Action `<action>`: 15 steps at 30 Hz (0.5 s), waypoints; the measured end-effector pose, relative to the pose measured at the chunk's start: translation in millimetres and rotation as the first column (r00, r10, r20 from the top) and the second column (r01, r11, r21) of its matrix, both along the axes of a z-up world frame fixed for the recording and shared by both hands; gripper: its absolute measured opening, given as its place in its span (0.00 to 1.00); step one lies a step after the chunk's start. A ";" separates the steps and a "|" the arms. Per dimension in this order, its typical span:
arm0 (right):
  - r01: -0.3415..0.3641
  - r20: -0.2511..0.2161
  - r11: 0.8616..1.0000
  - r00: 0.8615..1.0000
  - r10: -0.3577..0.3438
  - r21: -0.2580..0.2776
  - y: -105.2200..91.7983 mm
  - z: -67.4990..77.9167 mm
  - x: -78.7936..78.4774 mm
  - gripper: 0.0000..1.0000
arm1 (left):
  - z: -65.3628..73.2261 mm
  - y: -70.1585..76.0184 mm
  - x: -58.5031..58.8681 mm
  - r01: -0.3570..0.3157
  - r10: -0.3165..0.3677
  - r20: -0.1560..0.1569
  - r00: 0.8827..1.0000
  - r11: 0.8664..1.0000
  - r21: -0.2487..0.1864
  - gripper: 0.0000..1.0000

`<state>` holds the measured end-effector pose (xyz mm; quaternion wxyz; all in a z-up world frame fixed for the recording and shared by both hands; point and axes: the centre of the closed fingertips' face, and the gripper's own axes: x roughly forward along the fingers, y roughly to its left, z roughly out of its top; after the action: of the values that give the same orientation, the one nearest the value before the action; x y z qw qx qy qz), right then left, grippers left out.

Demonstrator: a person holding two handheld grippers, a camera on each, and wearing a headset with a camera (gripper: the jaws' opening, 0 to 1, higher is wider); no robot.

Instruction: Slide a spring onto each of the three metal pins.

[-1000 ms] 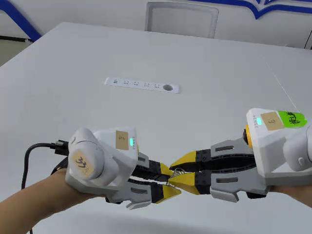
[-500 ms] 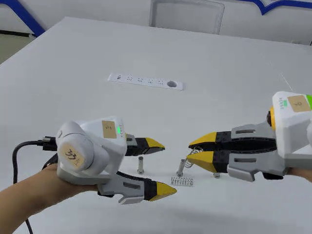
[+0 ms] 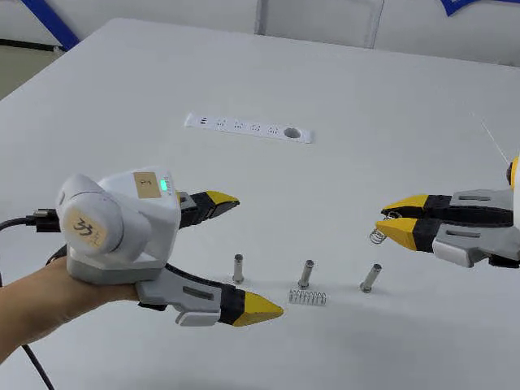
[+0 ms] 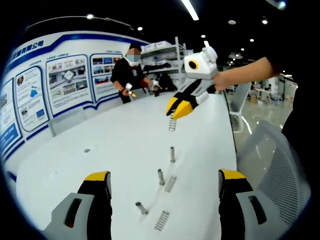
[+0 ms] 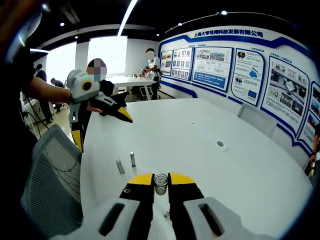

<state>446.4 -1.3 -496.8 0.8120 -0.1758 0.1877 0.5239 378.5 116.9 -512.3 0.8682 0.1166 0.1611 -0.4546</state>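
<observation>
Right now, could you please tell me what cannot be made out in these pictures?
- Head view: right gripper, body cut off by the right edge.
- Head view: held spring, upper end hidden between the tongs.
- Right gripper view: one pin, mostly hidden behind the tongs.
- Left gripper view: wall posters, print too small to read.

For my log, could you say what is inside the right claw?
A small coiled metal spring, pinched by the right claw; its clamped end is covered by the claw.
</observation>
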 end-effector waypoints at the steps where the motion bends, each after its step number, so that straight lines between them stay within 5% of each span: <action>1: 0.005 -0.002 1.000 1.000 -0.005 -0.005 -1.6 -3.0 1.3 0.11 | -0.8 0.8 -0.6 -0.001 0.001 -0.002 1.000 1.000 0.001 0.93; 9: 0.063 -0.038 0.997 0.997 -0.064 -0.037 -12.6 -28.1 10.2 0.11 | -6.2 11.8 -0.5 -0.040 0.041 -0.018 0.999 0.999 0.016 1.00; 15: 0.125 -0.092 0.992 0.988 -0.125 -0.009 -17.8 -42.0 20.2 0.11 | -3.6 21.2 1.2 -0.077 0.077 -0.031 0.997 0.997 -0.010 1.00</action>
<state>466.6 -19.1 -538.8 0.8334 -0.1406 0.2368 0.4792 379.7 138.1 -515.9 0.8831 0.0985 0.1763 -0.4236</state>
